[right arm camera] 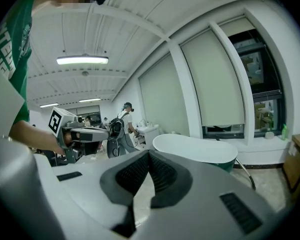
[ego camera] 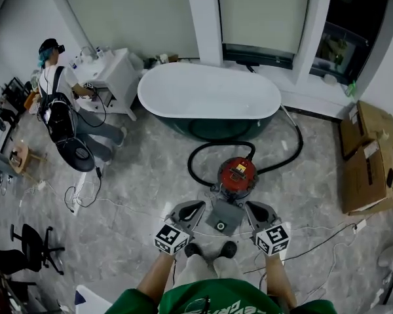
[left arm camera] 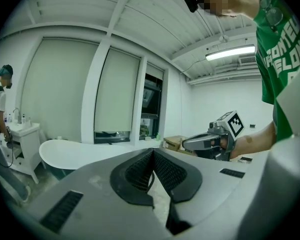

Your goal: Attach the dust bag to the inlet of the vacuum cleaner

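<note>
In the head view the red round vacuum cleaner (ego camera: 237,175) stands on the marble floor in front of me. A flat grey dust bag (ego camera: 223,218) with a round hole lies on the floor just this side of it. My left gripper (ego camera: 198,206) hovers at the bag's left and my right gripper (ego camera: 249,206) at its right, both pointing forward. In the left gripper view the left gripper (left arm camera: 151,154) has its pads meeting at the tips, with nothing between them. The right gripper (right arm camera: 148,154) is likewise shut and holds nothing. Neither gripper view shows the bag or the vacuum cleaner.
A black hose (ego camera: 203,159) loops from the vacuum cleaner toward the white bathtub (ego camera: 209,93) behind it. Cardboard boxes (ego camera: 370,156) sit at the right wall. A person (ego camera: 56,110) stands at a washstand far left. Thin cables trail across the floor.
</note>
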